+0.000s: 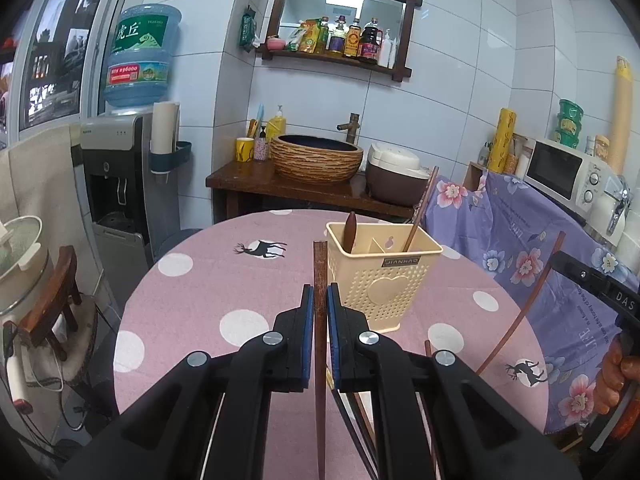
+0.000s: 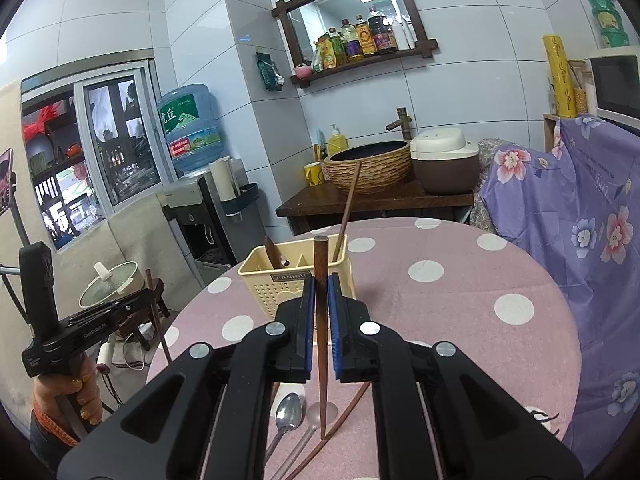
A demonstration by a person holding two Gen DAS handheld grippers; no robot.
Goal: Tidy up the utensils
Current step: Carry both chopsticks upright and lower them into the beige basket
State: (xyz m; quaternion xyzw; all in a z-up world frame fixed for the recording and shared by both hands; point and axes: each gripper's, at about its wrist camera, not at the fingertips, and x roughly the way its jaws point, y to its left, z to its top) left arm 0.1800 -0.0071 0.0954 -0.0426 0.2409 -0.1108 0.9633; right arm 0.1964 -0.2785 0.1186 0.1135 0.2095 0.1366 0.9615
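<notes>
The utensil holder [image 1: 382, 270] is set on the round table [image 1: 208, 304], toward its far side. Two utensils are stood inside the holder, in separate compartments. Behind the holder, a basin [image 1: 317, 157] and a rice cooker [image 1: 396, 174] are placed on a wooden counter [image 1: 256, 178]. A spoon [image 2: 289, 412] is laid before the holder, on the table's near edge
</notes>
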